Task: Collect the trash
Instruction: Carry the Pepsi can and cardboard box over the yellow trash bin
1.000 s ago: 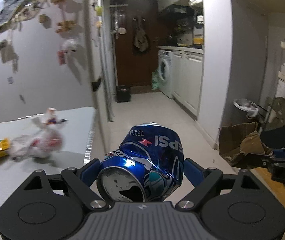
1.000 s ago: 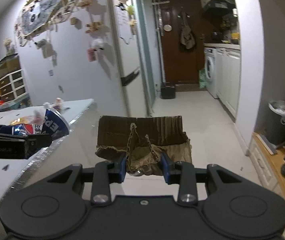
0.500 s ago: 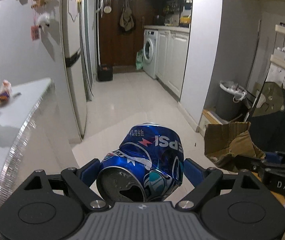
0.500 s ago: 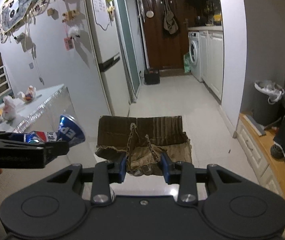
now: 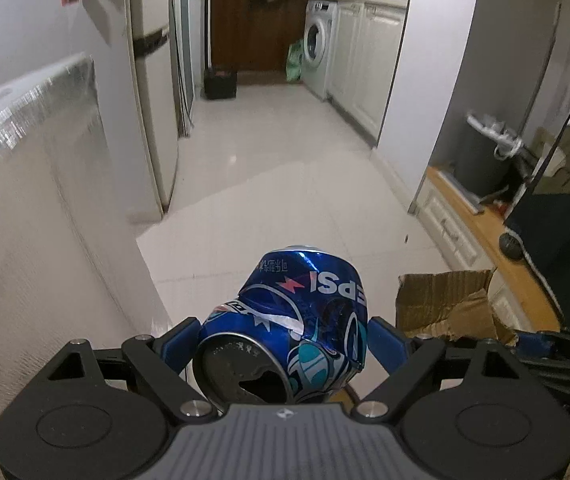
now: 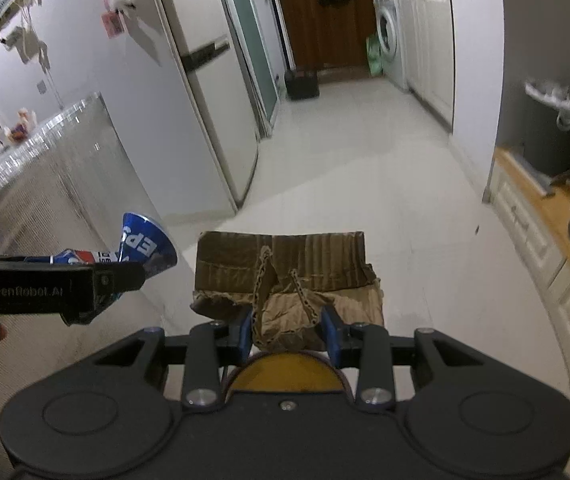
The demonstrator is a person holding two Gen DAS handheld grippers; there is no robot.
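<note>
My left gripper [image 5: 283, 336] is shut on a crushed blue Pepsi can [image 5: 297, 312], held in the air over the white floor. The can also shows at the left of the right wrist view [image 6: 147, 246], with the left gripper [image 6: 119, 280] beside it. My right gripper [image 6: 287, 326] is shut on a crumpled piece of brown cardboard [image 6: 285, 268], which also shows at the right of the left wrist view [image 5: 445, 306]. A dark trash bin with a white liner [image 6: 553, 128] stands in a niche at the right, also seen in the left wrist view [image 5: 485, 152].
A white counter with a shiny edge [image 5: 25, 128] runs along the left, with leftover wrappers [image 6: 17, 124] on it. A fridge [image 6: 205, 80] stands beyond it. A wooden ledge [image 5: 485, 232] and dark fabric [image 5: 557, 232] lie at the right. A washing machine [image 5: 317, 44] is down the hall.
Both grippers have moved away from the counter and turned right, toward the hallway; the counter slides left and the trash bin comes nearer. The can and cardboard stay gripped.
</note>
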